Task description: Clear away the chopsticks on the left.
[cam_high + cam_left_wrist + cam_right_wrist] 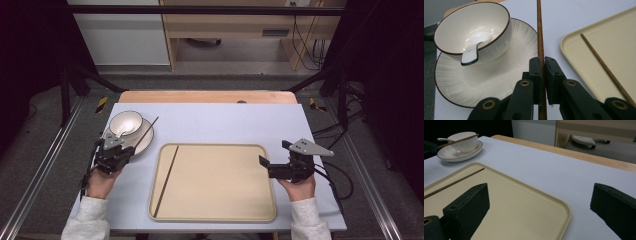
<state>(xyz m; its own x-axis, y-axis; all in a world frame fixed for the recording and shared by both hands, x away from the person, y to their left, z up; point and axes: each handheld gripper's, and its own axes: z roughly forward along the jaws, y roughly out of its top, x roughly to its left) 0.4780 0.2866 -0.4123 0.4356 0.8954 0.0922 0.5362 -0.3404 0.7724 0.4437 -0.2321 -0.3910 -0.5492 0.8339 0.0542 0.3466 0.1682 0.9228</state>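
Note:
A brown chopstick (540,40) is clamped between the jaws of my left gripper (543,62) and slants above the white plate (506,75); in the high view that chopstick (146,132) crosses the plate's right rim. On the plate stands a white bowl (125,122) with a white spoon (472,48) in it. A second chopstick (166,179) lies along the left side of the beige tray (220,212). My right gripper (272,155) is open at the tray's right edge, its jaws wide apart (539,205) over the tray's corner and the table.
The tray (529,202) sits mid-table on a pale blue surface (225,120) with a wooden strip (207,96) at the far edge. Black frame bars and cables flank the table. Bare tabletop lies behind the tray.

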